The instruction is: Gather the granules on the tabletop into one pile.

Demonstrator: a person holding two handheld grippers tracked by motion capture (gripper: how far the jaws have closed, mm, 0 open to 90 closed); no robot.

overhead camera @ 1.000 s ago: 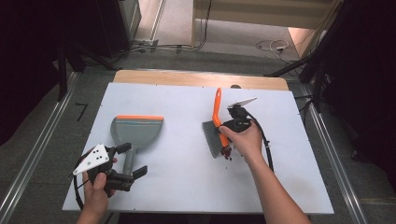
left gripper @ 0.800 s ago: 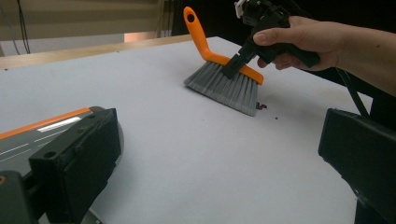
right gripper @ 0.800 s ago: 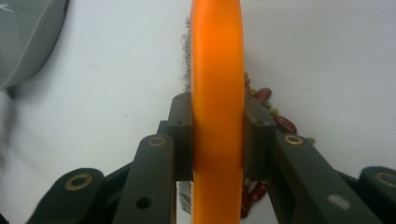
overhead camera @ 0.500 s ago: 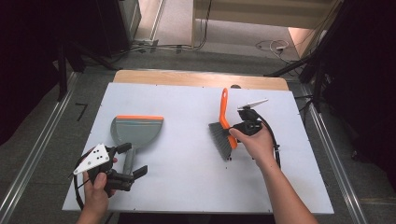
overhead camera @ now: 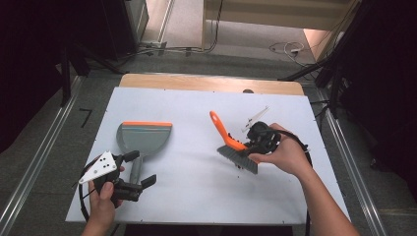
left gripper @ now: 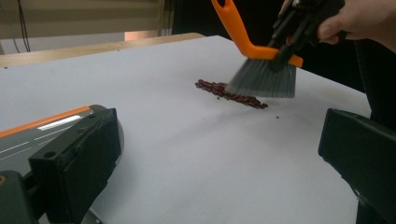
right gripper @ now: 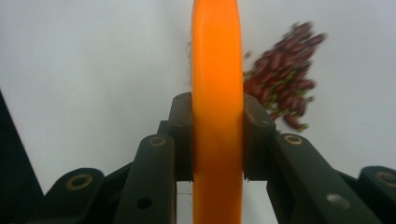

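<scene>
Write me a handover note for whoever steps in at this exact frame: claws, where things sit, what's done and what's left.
Right claw: shut on the brush by its orange back, bristles at the edge of the red beans.
Left claw: open, jaws either side of the dustpan handle, not gripping.
Dustpan: flat on the white table, well to the left of the beans, orange lip facing away from the person.
Done: brush picked up, beans gathered in a short line.
Left: grip the dustpan, bring it to the beans, sweep them in.
</scene>
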